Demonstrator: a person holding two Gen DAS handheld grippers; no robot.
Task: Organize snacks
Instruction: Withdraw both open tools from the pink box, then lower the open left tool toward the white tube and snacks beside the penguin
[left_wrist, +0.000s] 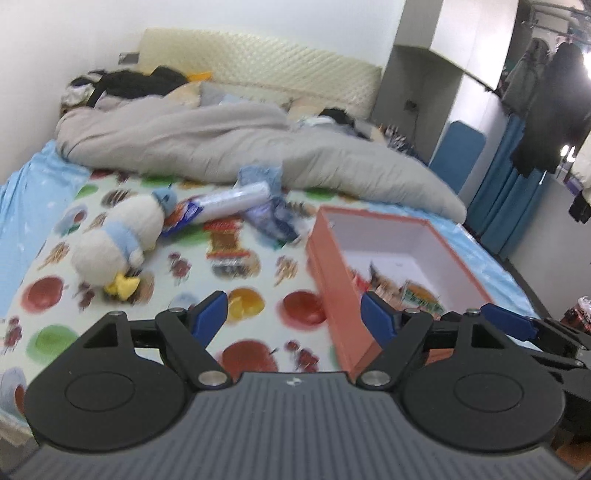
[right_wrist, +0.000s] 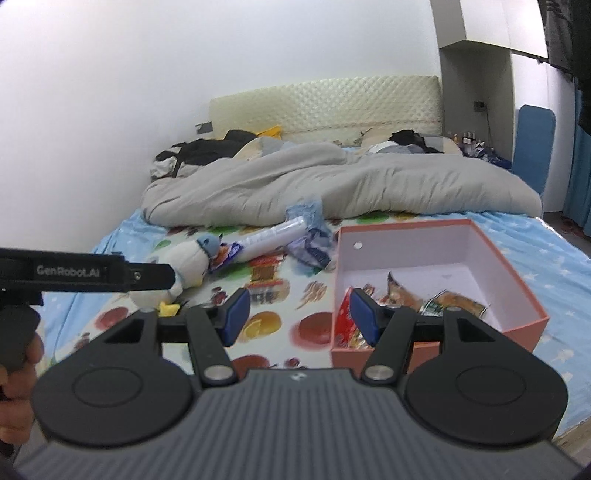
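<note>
The pink box sits open on the fruit-print sheet at the right of centre, with a few snack packets already lying at its near end. More wrapped snacks lie loose on the sheet to its upper left, just beside a plush duck. My right gripper is spread and holds nothing, one pad over the box's near corner. My left gripper is likewise released and empty. A grey duvet is heaped behind.
</note>
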